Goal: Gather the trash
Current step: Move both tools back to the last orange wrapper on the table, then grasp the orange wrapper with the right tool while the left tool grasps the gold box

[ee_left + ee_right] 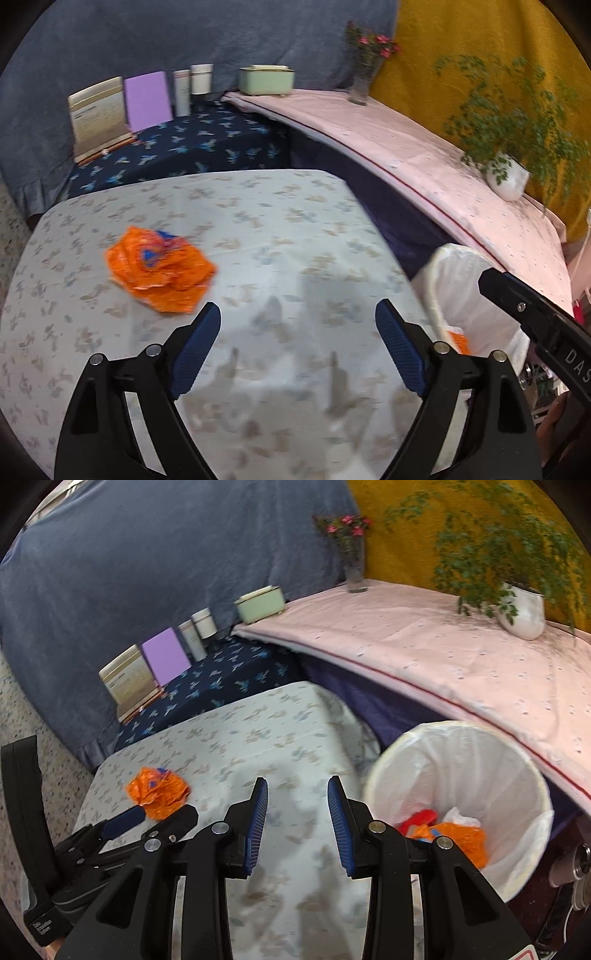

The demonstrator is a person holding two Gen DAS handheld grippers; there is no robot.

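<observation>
**Cloth, plastic and crinkled foil**

Matt printed cloth covers the table (258, 221) under the jaws. Left of them lies a glossy, crumpled orange wrapper (160, 271). To their right, a thin, shiny plastic liner (461, 775) drapes the bin. The gripper pads (256, 827) look ribbed, rubbery.

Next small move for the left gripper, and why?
Probably ease the left gripper forward and left over the orange wrapper, then close. Its jaws stand open and empty, and the wrapper is the only trash on the table; the lined bin already holds other pieces.
</observation>
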